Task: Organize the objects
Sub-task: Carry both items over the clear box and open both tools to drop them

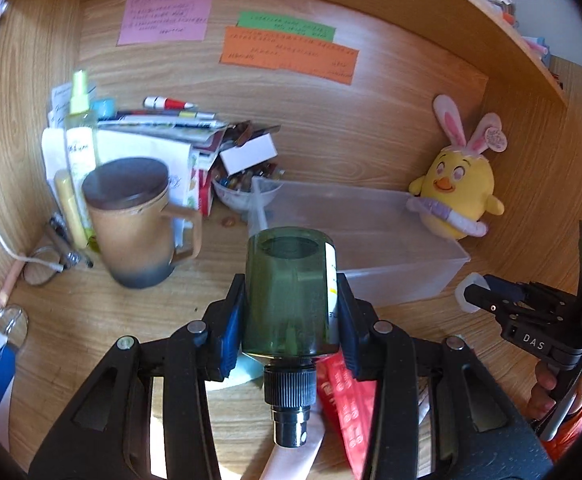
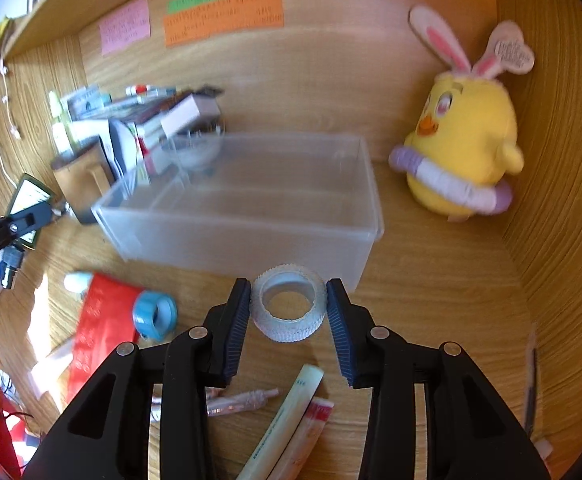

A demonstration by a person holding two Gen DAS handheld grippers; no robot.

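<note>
My left gripper (image 1: 289,285) is shut on a dark green spray bottle (image 1: 287,304), held on its side above the desk with its black nozzle pointing back at the camera. My right gripper (image 2: 288,285) is shut on a white roll of tape (image 2: 289,330), with both blue pads against its ribbed sides. In the left wrist view, that right gripper (image 1: 471,292) shows at the right edge with the white roll at its tip. A clear plastic bin (image 1: 403,280) (image 2: 251,240) stands just beyond both grippers and looks empty.
A yellow plush chick (image 1: 457,192) (image 2: 463,148) sits in the right corner. A lidded brown mug (image 1: 139,220), a yellow spray bottle (image 1: 81,136), stacked papers and a bowl (image 1: 243,196) crowd the left. A red packet (image 2: 103,328), blue tape roll (image 2: 155,316) and sachets (image 2: 287,420) lie in front.
</note>
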